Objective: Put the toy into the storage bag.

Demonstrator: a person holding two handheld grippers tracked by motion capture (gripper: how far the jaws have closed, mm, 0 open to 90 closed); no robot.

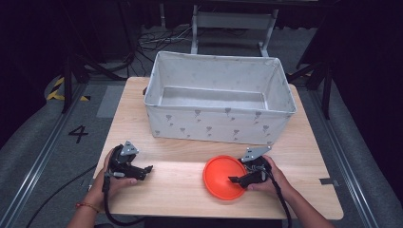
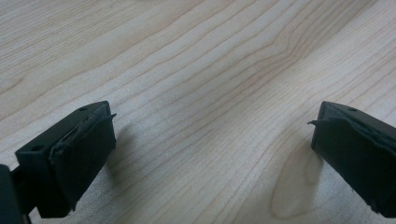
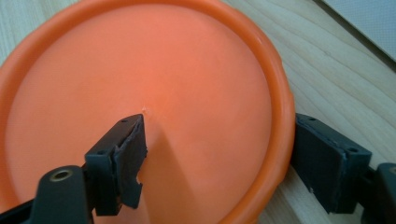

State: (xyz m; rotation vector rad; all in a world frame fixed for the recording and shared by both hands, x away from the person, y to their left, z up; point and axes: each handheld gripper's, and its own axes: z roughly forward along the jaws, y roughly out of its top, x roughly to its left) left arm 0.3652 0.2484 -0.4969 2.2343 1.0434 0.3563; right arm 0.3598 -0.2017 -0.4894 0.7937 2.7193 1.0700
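Pale wood table point(image 1: 180, 190) fills mid frame in high view, grain running across. Left gripper point(image 1: 147, 172), lower left, jaws spread wide w/ nothing between, just bare wood. Right gripper point(image 1: 234, 180), lower right, jaws apart and straddling rim of orange disc point(image 1: 221, 178): one jaw over its inside, other outside on the wood; can't tell if pads touch rim. Disc's near edge cut off in right gripper view. Behind, upper centre, grey fabric bin point(image 1: 218, 126). Beyond: grey floor w/ a painted "4" point(image 1: 78, 133), cables; room edges too dark to make out.
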